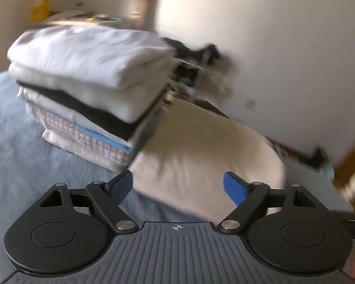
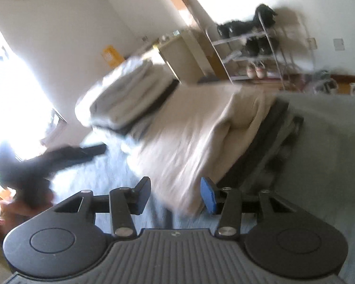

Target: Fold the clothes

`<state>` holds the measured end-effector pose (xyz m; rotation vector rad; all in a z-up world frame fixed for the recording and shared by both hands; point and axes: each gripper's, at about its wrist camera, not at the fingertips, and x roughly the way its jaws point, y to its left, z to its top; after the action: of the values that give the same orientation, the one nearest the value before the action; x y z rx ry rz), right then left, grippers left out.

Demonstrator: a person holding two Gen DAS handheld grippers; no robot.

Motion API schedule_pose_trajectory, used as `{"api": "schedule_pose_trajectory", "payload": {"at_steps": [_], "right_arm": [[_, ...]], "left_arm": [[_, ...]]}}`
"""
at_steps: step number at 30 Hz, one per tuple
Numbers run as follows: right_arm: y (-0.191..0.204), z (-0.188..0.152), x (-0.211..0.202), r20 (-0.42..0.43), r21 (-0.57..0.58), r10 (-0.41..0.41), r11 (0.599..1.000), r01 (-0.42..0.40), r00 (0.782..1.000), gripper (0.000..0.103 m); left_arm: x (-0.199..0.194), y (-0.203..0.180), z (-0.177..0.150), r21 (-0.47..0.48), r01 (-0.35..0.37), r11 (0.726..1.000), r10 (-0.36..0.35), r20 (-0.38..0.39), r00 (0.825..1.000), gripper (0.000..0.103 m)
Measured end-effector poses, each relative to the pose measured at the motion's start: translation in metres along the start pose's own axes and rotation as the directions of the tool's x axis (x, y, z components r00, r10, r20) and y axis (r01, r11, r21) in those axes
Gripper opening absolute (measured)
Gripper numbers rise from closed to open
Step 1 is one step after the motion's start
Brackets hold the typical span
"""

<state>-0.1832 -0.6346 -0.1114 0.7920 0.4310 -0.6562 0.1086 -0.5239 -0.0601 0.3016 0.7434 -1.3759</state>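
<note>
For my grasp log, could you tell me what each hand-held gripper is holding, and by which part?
Nothing is held. The left hand-held gripper and the right hand-held gripper both stand open, near the cream folded garment.

Your left wrist view looks low and close along the bed at the folded stack. Your right wrist view faces it from farther back; both share the cream garment.

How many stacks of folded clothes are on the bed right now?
1: the folded stack sits on the blue bedcover, left of the cream garment. Others may be hidden.
</note>
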Motion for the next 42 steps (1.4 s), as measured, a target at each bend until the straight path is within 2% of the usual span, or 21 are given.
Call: {"api": "schedule_pose_trajectory", "payload": {"at_steps": [2,5,6,8,10,14,17,20,24,27,30,34,38,42], "right_arm": [[0.019,-0.019,0.009,-0.058,0.008,-0.048,0.999,0.048,0.997,0.058],[0.045,-0.041,0.008,-0.115,-0.021,-0.091,0.996,0.09,0.989,0.061],[0.054,-0.047,0.006,-0.122,-0.039,-0.106,0.994,0.102,0.987,0.068],[0.069,-0.056,-0.004,-0.098,-0.094,-0.142,0.987,0.133,0.985,0.077],[0.079,-0.063,-0.011,-0.084,-0.131,-0.193,0.975,0.181,0.978,0.081],[0.093,-0.073,-0.022,-0.066,-0.18,-0.309,0.939,0.293,0.949,0.087],[0.104,-0.081,-0.03,-0.049,-0.215,-0.393,0.902,0.374,0.918,0.091],[0.104,-0.08,-0.037,-0.006,-0.218,-0.465,0.865,0.452,0.885,0.092],[0.102,-0.074,-0.043,0.04,-0.21,-0.5,0.842,0.496,0.865,0.101],[0.103,-0.073,-0.048,0.056,-0.227,-0.521,0.824,0.519,0.852,0.102],[0.096,-0.074,-0.045,0.015,-0.225,-0.539,0.819,0.528,0.842,0.102],[0.086,-0.074,-0.041,-0.028,-0.206,-0.56,0.814,0.543,0.828,0.102],[0.083,-0.074,-0.043,-0.031,-0.19,-0.559,0.817,0.544,0.828,0.102],[0.08,-0.076,-0.042,-0.051,-0.186,-0.561,0.818,0.544,0.826,0.102]], "left_arm": [[-0.016,-0.003,-0.012,0.013,0.017,1.0,-0.016,-0.047,0.999,0.096],[-0.038,-0.008,-0.033,0.032,0.02,0.999,-0.016,-0.118,0.993,0.101],[-0.045,-0.01,-0.04,0.04,0.017,0.999,-0.011,-0.141,0.99,0.101],[-0.054,-0.014,-0.056,0.073,0.004,0.997,0.007,-0.152,0.988,0.102],[-0.056,-0.014,-0.068,0.094,0.003,0.996,0.01,-0.145,0.989,0.103],[-0.061,-0.019,-0.079,0.116,0.021,0.993,-0.006,-0.127,0.992,0.103],[-0.067,-0.026,-0.083,0.124,0.026,0.992,-0.014,-0.101,0.995,0.103],[-0.071,-0.034,-0.087,0.121,0.062,0.991,-0.052,-0.085,0.995,0.103],[-0.069,-0.048,-0.093,0.126,0.081,0.989,-0.068,-0.105,0.992,0.103],[-0.067,-0.059,-0.1,0.165,0.055,0.985,-0.039,-0.102,0.994,0.103],[-0.062,-0.068,-0.105,0.181,-0.007,0.983,0.027,-0.106,0.994,0.103],[-0.055,-0.072,-0.11,0.163,-0.084,0.983,0.106,-0.134,0.985,0.103],[-0.05,-0.069,-0.111,0.116,-0.091,0.989,0.11,-0.17,0.979,0.103],[-0.049,-0.072,-0.114,0.14,-0.109,0.984,0.132,-0.167,0.977,0.103]]}}
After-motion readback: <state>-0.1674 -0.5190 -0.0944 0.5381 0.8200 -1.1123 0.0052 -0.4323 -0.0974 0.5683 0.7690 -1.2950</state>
